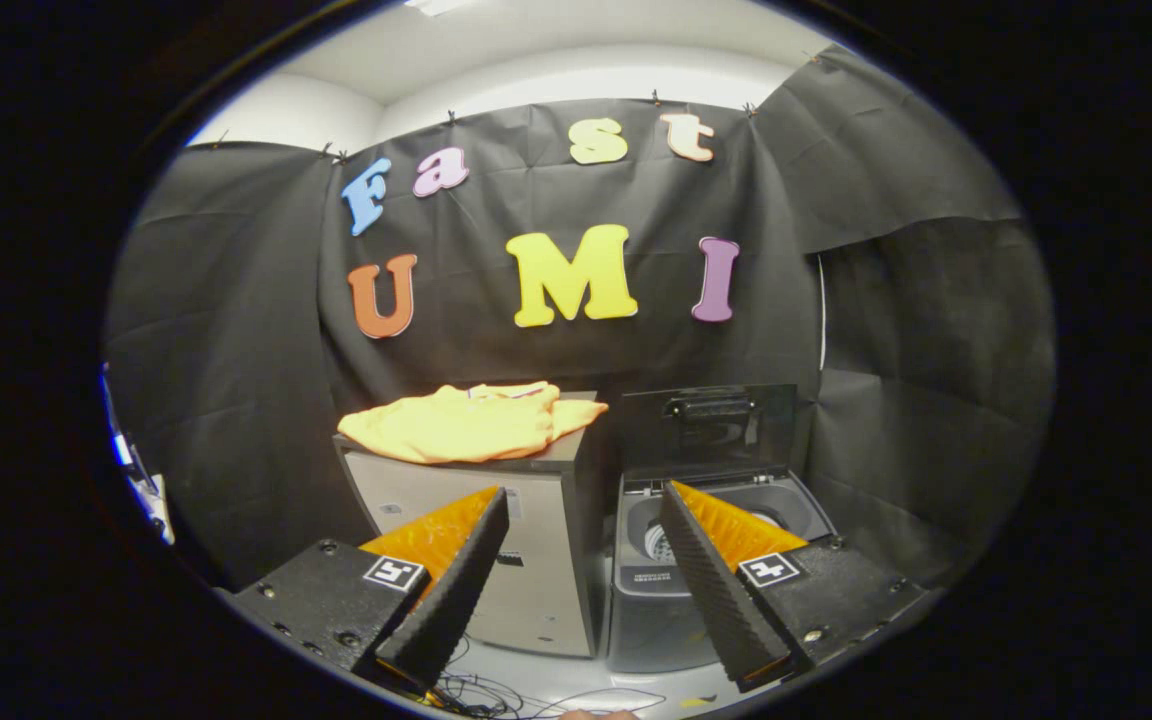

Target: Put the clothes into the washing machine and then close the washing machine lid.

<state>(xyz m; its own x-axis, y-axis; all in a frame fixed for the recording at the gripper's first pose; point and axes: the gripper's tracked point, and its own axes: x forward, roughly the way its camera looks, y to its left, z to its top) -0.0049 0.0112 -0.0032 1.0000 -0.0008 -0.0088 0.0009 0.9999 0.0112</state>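
A yellow-orange garment (471,422) lies crumpled on top of a grey cabinet (496,560), beyond my left finger. To the cabinet's right stands a small grey top-loading washing machine (671,600) with its dark lid (711,422) raised upright at the back and the drum opening (651,535) showing. My gripper (584,495) is open, well short of both, with nothing between its fingers. The right finger partly hides the drum.
Black cloth walls close in the booth behind and on both sides. Loose cables (496,692) lie on the pale floor in front of the cabinet. Some equipment (141,480) stands beside the left wall.
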